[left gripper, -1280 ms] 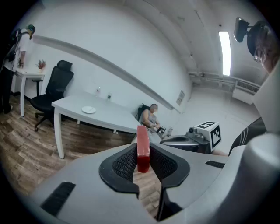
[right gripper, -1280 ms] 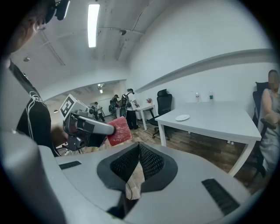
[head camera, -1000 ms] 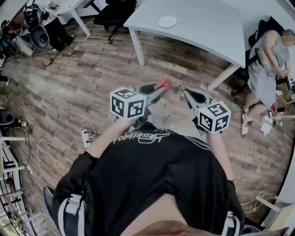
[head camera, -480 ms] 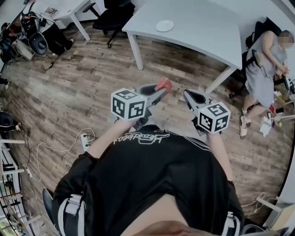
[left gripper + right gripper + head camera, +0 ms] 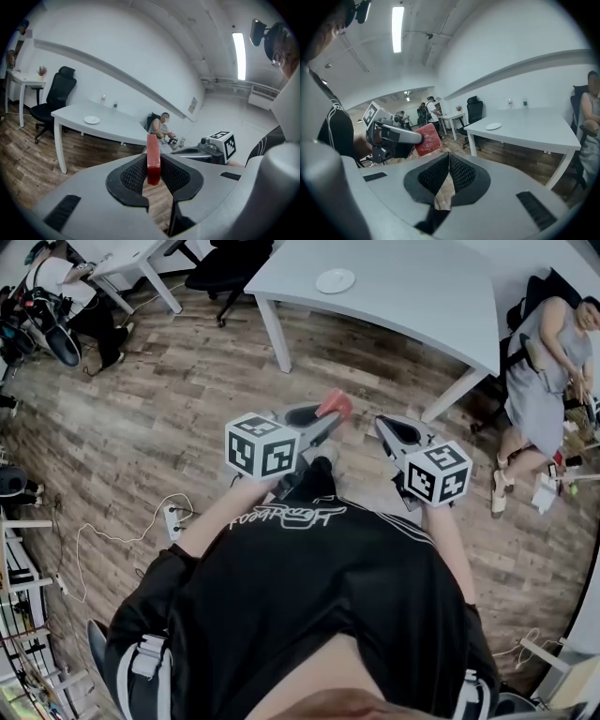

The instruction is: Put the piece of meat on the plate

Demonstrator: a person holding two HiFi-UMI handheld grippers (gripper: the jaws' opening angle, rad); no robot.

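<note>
1. Left gripper [image 5: 326, 420] and right gripper [image 5: 382, 425] are held side by side in front of the person, tilted slightly down and aimed toward the table [image 5: 412, 296].
2. Left gripper's jaws are clamped on the meat [image 5: 334, 406]. Right gripper's jaws are pressed together with nothing in them.
3. The meat is a flat red slab, gripped edge-up and poking out past the jaw tips. It is short of the table, over the wood floor [image 5: 169, 399].
4. The plate [image 5: 336, 280] is white, round and bare. It sits on the table, well apart from the meat.
</note>
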